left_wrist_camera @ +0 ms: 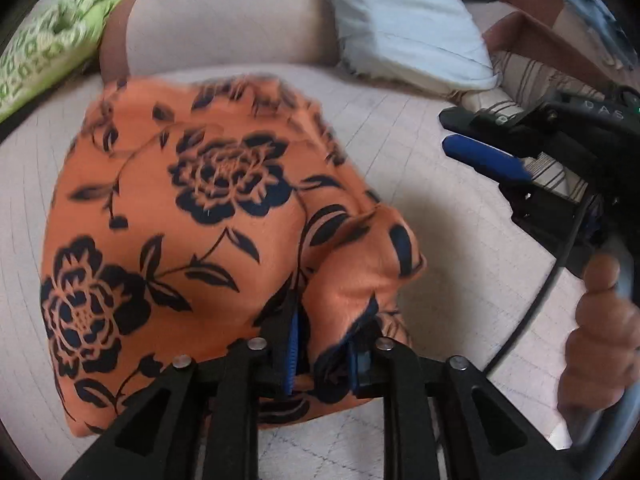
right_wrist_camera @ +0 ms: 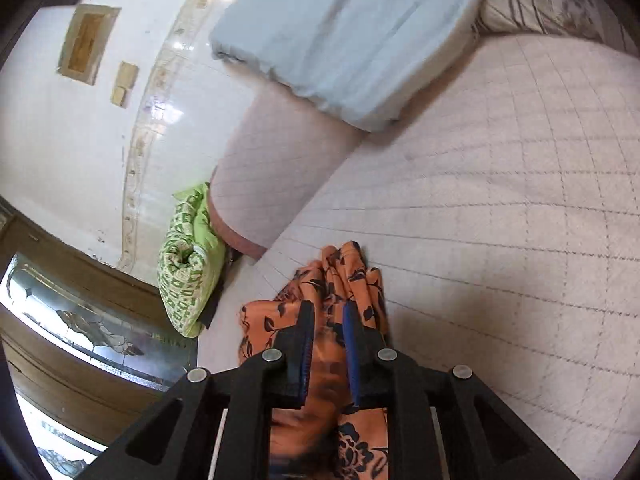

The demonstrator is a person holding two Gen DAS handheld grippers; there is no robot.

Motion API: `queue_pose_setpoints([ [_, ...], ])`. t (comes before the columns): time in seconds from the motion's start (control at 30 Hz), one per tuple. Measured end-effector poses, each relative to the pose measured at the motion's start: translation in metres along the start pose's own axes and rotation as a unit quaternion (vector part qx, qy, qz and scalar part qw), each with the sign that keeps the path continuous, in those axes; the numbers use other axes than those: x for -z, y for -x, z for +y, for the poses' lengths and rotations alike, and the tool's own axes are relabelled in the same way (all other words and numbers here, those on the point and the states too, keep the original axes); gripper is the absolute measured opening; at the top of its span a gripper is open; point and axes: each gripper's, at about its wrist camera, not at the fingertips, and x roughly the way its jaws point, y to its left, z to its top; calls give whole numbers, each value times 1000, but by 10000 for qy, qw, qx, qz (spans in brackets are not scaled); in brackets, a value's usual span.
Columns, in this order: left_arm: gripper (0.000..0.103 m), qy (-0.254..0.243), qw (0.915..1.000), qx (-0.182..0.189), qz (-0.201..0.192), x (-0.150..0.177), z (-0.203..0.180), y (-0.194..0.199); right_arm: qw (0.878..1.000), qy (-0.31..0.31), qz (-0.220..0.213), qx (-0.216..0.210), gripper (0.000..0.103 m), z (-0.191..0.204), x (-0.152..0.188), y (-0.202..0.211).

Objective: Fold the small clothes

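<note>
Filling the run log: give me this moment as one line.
left gripper: shut on orange floral garment | right gripper: shut on same garment | surface: quilted bed cover | fold: unfinished

Your left gripper (left_wrist_camera: 326, 354) pinches soft matt cloth: an orange garment (left_wrist_camera: 180, 216) printed with dark flowers. Your right gripper (right_wrist_camera: 326, 344), matt black plastic with ribbed blue pads (right_wrist_camera: 352, 344) and dull metal pins, bites the same fabric. The bed cover (right_wrist_camera: 500, 200) is matt quilted cloth. The wall tiles (right_wrist_camera: 176, 92) look glossy.
</note>
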Motion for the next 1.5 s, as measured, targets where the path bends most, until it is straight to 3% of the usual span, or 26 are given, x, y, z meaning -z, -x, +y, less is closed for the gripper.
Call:
queue_pose_setpoints([
  [0.03, 27, 2, 9998, 205, -62, 0, 5, 8, 9998, -104, 192, -46, 17, -5, -2, -3],
  [0.13, 51, -280, 9984, 437, -243, 2, 12, 44, 9988, -183, 419, -161, 17, -3, -1, -16],
  [0.2, 64, -558, 9956, 421, -623, 5, 16, 78, 9989, 15, 415, -214, 17, 7, 0, -19],
  [0.27, 69, -732, 9926, 288, -923, 10, 24, 102, 9981, 279, 408, -359, 17, 21, 4, -21],
  [0.37, 70, -741, 9906, -314, -1110, 10, 48, 118, 9945, 595, 539, -674, 17, 40, 15, -25],
  [0.47, 70, -252, 9925, -864, -831, 8, 78, 108, 9888, 883, 880, -816, 17, 59, 32, -37],
  [0.53, 70, 115, 9927, -1004, -663, 9, 94, 98, 9874, 994, 1028, -678, 17, 65, 42, -45],
  [0.67, 70, 287, 9895, -1394, -269, 14, 110, 72, 9849, 1054, 1350, -256, 17, 62, 58, -65],
  [0.83, 71, 564, 9897, -1284, 294, 33, 126, 44, 9738, 997, 1914, 717, 16, 34, 73, -87],
  [0.97, 72, 398, 9912, -1210, 354, 40, 130, 42, 9627, 1045, 2370, 777, 13, 23, 91, -95],
  [1.1, 72, 454, 9934, -987, 360, 20, 138, 50, 9517, 1339, 2582, 979, 12, 34, 99, -97],
  [1.2, 72, 280, 9937, -1089, -16, -11, 140, 62, 9586, 1327, 2389, 798, 14, 44, 84, -90],
  [1.33, 72, 276, 9885, -1465, -268, -65, 147, 54, 9742, 1678, 1502, 134, 15, 75, 53, -83],
  [1.5, 72, 308, 9817, -1867, -198, -114, 161, 19, 9856, 1287, 1098, -61, 15, 73, 26, -114],
])
